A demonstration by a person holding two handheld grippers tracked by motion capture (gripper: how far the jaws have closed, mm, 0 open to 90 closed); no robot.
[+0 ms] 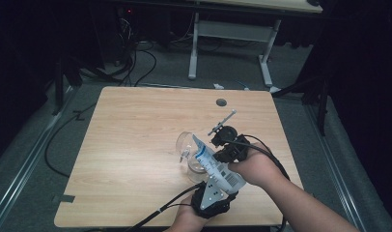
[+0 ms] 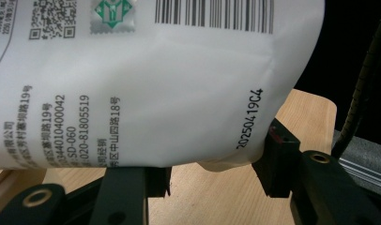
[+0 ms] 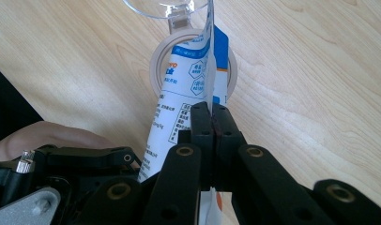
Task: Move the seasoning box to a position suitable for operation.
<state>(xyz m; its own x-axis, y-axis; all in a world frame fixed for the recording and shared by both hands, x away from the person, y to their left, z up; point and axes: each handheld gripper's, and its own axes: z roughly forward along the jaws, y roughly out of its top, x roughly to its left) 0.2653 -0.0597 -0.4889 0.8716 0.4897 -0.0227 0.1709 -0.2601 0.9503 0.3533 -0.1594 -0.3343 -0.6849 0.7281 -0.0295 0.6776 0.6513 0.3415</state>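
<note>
Pouch (image 1: 218, 168) hung over the jar (image 1: 191, 154) near the bench's (image 1: 136, 125) front edge, pinched by both the left gripper (image 1: 214, 195) and right gripper (image 1: 226, 155).

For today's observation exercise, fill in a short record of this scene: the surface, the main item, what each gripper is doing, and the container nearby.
surface: light wooden table
main item: white and blue printed pouch with a barcode, held tilted above the table
left gripper: fingers either side of the pouch's bottom corner; firm clamping not clear
right gripper: fingers pressed shut on the pouch's thin edge
container: clear jar with its hinged lid open, under the pouch's upper end
hands: one hand behind each gripper
</note>
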